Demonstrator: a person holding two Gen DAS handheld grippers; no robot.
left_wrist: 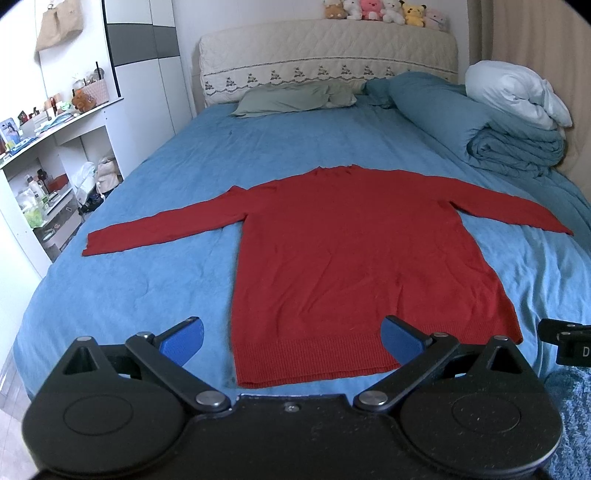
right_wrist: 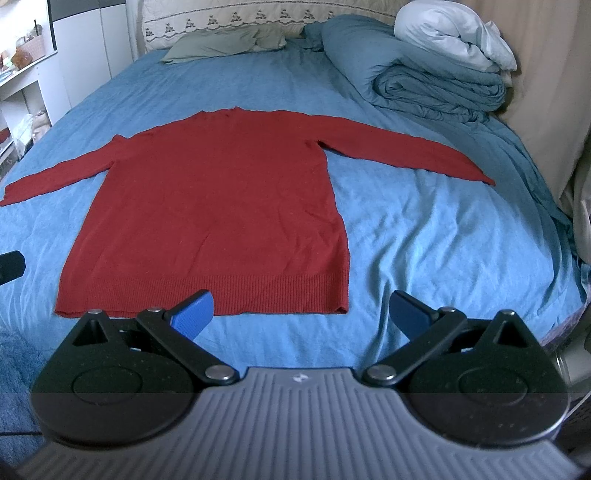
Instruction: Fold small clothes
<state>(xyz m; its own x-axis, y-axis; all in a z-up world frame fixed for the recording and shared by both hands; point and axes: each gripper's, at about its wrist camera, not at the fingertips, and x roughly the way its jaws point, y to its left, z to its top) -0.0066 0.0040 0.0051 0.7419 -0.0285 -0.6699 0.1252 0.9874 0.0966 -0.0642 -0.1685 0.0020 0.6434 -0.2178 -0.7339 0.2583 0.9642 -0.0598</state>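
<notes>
Red knitted long-sleeved sweater (left_wrist: 354, 258) spread flat on the blue bed sheet (left_wrist: 147, 280), ribbed hem nearest, collar at the far end, both sleeves stretched out to left and right. Left gripper (left_wrist: 291, 338) with black linkage arms and blue finger pads (left_wrist: 184, 339) spread wide, holding nothing, poised at the near edge of the bed over the hem; left pad above bare sheet just left of the sweater's near-left corner, right pad over the ribbed band near its right corner. Whether either pad touches the fabric cannot be told. Right gripper (right_wrist: 301, 314) likewise spread wide and empty, its left blue pad (right_wrist: 195, 314) over the ribbed hem of the red sweater (right_wrist: 214, 206), right pad above bare blue sheet (right_wrist: 443, 236) to the right of the near-right corner. At the right edge of the left wrist view, a black piece of the other gripper just visible. Far right on the bed, a rolled blue quilt (left_wrist: 480, 125) with a crumpled white duvet (left_wrist: 517, 92) on top. At the far end, a flat grey-green pillow (left_wrist: 291, 98) against the cream quilted headboard (left_wrist: 325, 55), a row of plush toys (left_wrist: 384, 11) along its top. Left of the bed, white shelving (left_wrist: 55, 155) crowded with bottles and small items.
</notes>
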